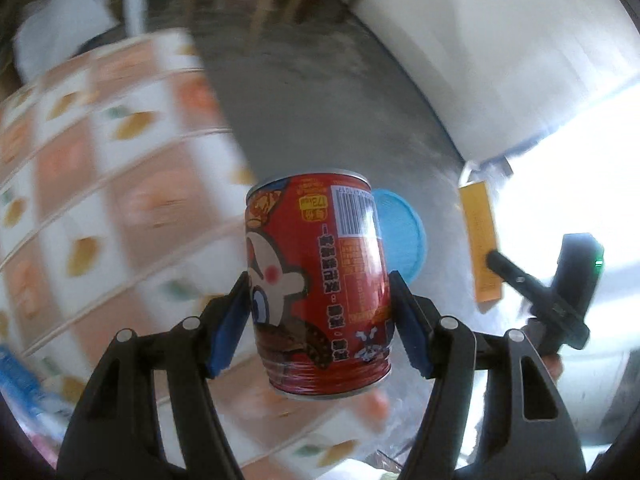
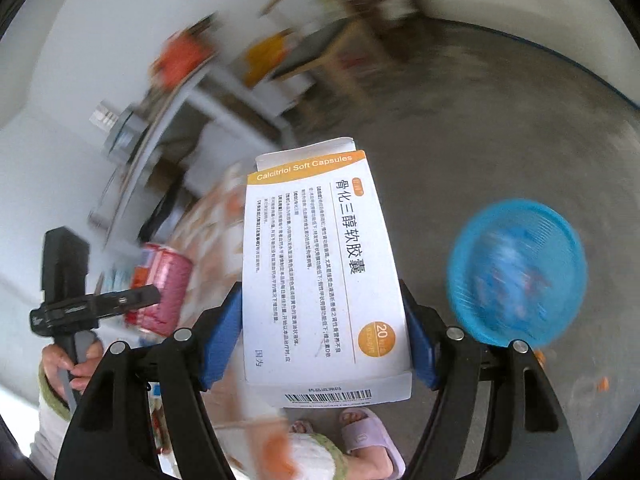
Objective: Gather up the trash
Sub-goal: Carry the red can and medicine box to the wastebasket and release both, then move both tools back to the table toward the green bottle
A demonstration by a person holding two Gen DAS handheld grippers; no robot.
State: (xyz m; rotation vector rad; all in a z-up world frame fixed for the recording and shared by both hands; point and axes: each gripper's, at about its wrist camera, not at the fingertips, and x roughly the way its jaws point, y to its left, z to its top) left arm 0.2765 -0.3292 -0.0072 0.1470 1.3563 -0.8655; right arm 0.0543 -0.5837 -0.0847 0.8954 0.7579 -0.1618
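A: Item one?

B: A red can (image 1: pixel 320 284), printed with a cartoon face and a barcode. The left gripper (image 1: pixel 320 320) holds it; the jaws pinch its sides, blue pads pressed against the label. The can stands nearly upright, tilted a little, in the air and off the floor.

A: Where is it in relation to the basket?

B: In the left wrist view the can stands in front of the blue basket (image 1: pixel 400 236) and hides most of it. The basket rests on the grey floor (image 1: pixel 320 100).

A: Item two?

B: A white medicine box (image 2: pixel 320 272) with an orange band along its top, reading "Calcitriol Soft Capsules". The right gripper (image 2: pixel 322 328) holds it; the jaws clamp its two long edges. The top flap is partly lifted.

A: And where is it from the basket?

B: In the right wrist view the box hangs in the air to the left of the basket (image 2: pixel 516 272), apart from it. Something blurred lies inside the basket; the contents cannot be told.

A: Other entries?

B: A counter under a checked cloth (image 1: pixel 100 200), orange and white squares, left of the can and well blurred. A hand (image 2: pixel 72 364) grips the left gripper's handle. A foot in a lilac slipper (image 2: pixel 372 436) stands on the floor below the box.
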